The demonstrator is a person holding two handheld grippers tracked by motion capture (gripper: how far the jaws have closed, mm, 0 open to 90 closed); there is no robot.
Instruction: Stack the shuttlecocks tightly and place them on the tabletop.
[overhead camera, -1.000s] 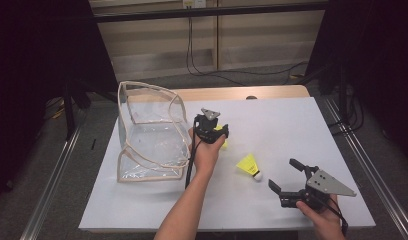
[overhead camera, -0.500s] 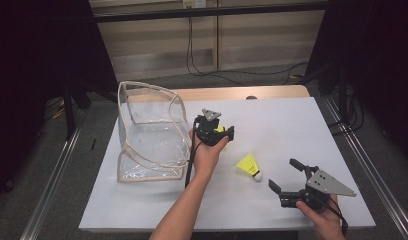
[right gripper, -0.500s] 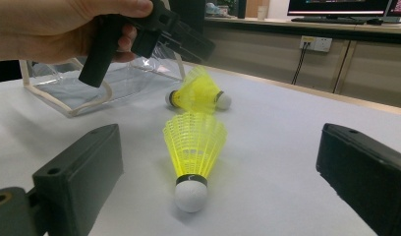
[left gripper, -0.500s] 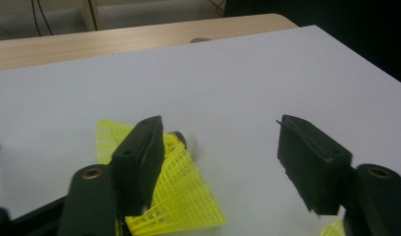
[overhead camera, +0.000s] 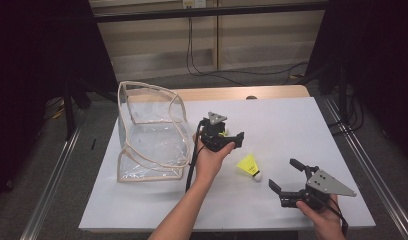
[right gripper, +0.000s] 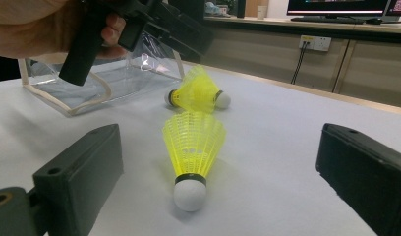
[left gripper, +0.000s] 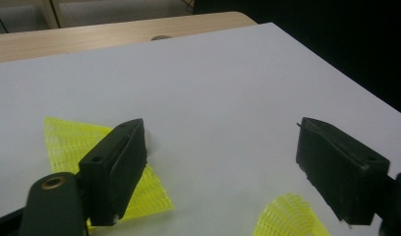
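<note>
**Item: 2 yellow shuttlecocks on white counter, 1 hand-held gripper at each**

The far shuttlecock (right gripper: 197, 93) lies on its side on the counter (overhead camera: 302, 125), beside the clear pouch (overhead camera: 149, 132) and just under the left hand-held gripper (overhead camera: 227, 137). That gripper's jaws have just been opening and stand wide, with nothing clamped; the mesh seen behind 1 jaw is probably this shuttlecock. The near shuttlecock (right gripper: 193, 147) lies cork-first toward the right hand-held gripper (overhead camera: 283, 174), whose jaws stand wide on either side without touching it. Handling, as a judgement: lift the left gripper straight clear so no jaw snags the mesh. Bring the right gripper in level and close gently low on the skirt by the cork, since the mesh would likely crush or roll.
</note>
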